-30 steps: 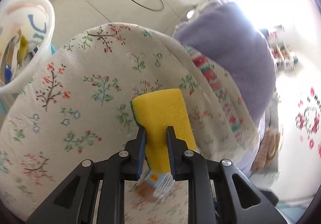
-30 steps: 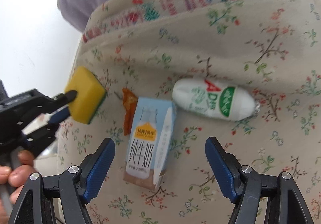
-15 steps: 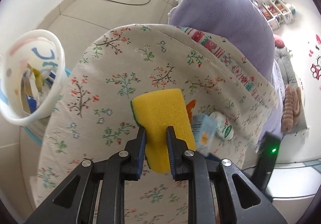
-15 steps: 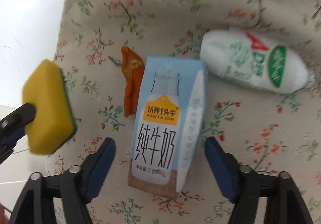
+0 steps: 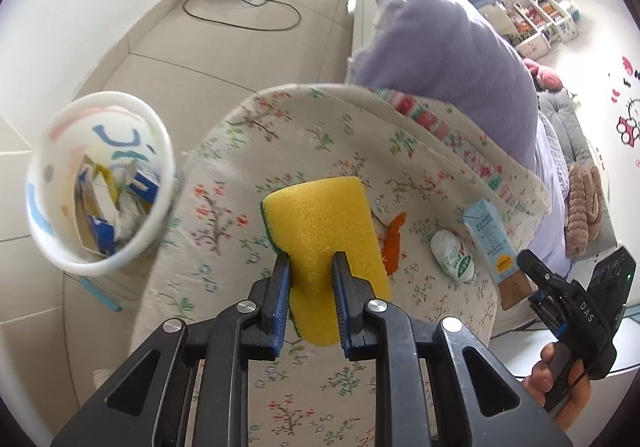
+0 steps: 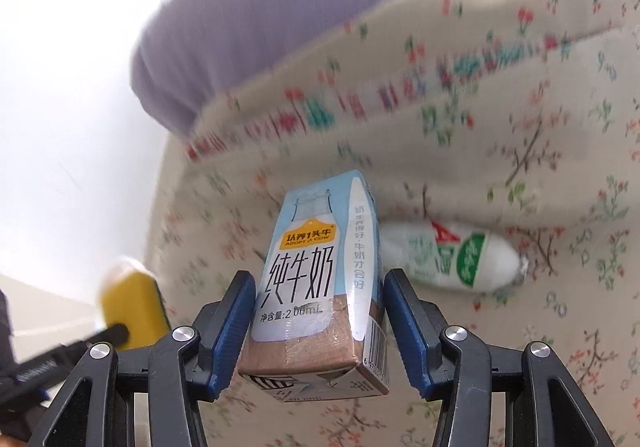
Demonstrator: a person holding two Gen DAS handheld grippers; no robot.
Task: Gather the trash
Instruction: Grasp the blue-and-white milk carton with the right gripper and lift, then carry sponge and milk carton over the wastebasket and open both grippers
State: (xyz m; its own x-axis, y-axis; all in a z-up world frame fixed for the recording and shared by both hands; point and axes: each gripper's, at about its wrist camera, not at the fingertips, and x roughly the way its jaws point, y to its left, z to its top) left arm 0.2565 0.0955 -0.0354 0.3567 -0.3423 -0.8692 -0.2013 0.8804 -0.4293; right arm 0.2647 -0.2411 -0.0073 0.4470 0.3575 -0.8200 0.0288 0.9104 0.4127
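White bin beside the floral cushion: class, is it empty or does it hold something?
Not empty. The white bin holds blue-and-white cartons and crumpled wrappers, seen through its open mouth.

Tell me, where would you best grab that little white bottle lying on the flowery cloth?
Across its round middle, from above. The white bottle lies on its side on the floral cloth, so tongs straddling the label band would close on its two long curved sides.

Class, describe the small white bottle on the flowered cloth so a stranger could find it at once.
Start at the flowered cloth below the purple cushion. The white bottle lies on its side there, just right of the blue milk carton in the right tool. Unlike the boxy carton, it is rounded, with green and red print.
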